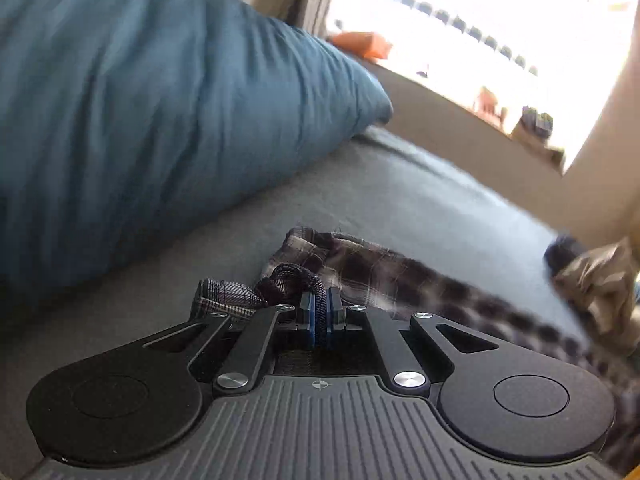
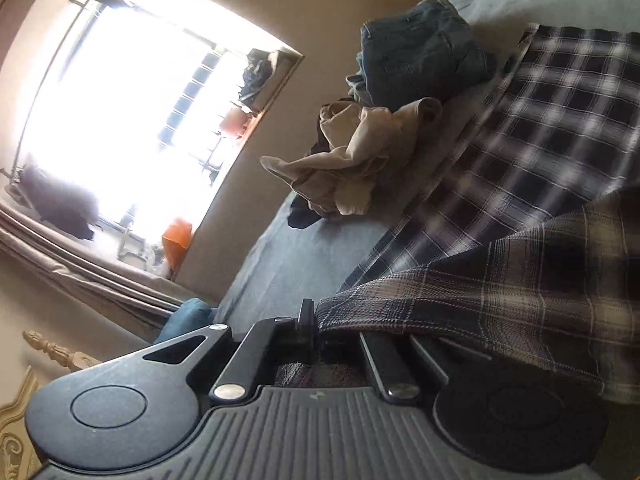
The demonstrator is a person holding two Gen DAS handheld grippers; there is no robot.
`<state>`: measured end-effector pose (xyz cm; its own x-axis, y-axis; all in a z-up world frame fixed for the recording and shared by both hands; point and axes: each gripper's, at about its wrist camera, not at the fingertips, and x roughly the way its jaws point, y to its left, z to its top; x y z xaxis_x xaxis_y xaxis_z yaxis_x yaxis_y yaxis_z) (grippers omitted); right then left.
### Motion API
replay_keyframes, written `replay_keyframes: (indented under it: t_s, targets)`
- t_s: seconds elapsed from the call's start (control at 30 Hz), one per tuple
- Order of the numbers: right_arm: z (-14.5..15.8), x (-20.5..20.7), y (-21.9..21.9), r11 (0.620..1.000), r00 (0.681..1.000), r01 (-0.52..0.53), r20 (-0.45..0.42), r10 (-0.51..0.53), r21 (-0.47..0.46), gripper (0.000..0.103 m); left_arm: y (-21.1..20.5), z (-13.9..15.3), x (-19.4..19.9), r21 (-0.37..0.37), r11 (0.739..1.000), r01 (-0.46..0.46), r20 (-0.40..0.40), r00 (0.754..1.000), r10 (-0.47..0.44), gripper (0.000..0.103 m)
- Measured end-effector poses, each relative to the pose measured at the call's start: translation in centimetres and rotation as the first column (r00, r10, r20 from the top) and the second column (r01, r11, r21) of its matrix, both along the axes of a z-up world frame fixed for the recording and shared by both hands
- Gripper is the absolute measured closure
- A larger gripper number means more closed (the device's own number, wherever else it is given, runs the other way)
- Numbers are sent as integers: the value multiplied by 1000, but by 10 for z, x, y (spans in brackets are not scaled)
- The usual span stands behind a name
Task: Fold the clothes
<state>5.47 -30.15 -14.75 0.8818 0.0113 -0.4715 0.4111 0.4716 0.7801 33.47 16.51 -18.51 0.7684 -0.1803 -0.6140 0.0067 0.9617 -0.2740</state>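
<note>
Both grippers pinch the plaid shirt (image 1: 360,268): left gripper (image 1: 319,312) clamps a bunched edge, right gripper (image 2: 316,320) another (I'd say to spread it) over the bed (image 1: 400,200).

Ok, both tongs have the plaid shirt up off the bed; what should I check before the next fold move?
1. Left tongs shut on the plaid shirt: ok, fabric is pinched between the pads.
2. Right tongs shut on the shirt: ok, cloth drapes from the jaws, though it covers one finger.
3. Shirt spread flat between the two grips: not ok, it is bunched by the left tongs.
4. Bare bed ahead to lay it on: ok.
5. Beige garment and jeans apart from the shirt: cannot tell, both lie close beside it.
</note>
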Motion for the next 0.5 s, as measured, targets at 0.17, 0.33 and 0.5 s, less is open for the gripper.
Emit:
replay_keyframes:
  t_s: [0.17,0.33,0.5]
  targets:
    - [3,32,-11,1000,998,24,-54,-24,15,101,-20,11,25,111,991,69,-40,997,-65,101]
    - [-14,69,-30,998,996,19,-93,-13,61,101,-37,5,49,178,980,95,-76,994,-82,101]
    - [-72,120,-55,985,982,-39,-175,69,171,101,-49,-22,76,207,972,114,-179,981,-77,96]
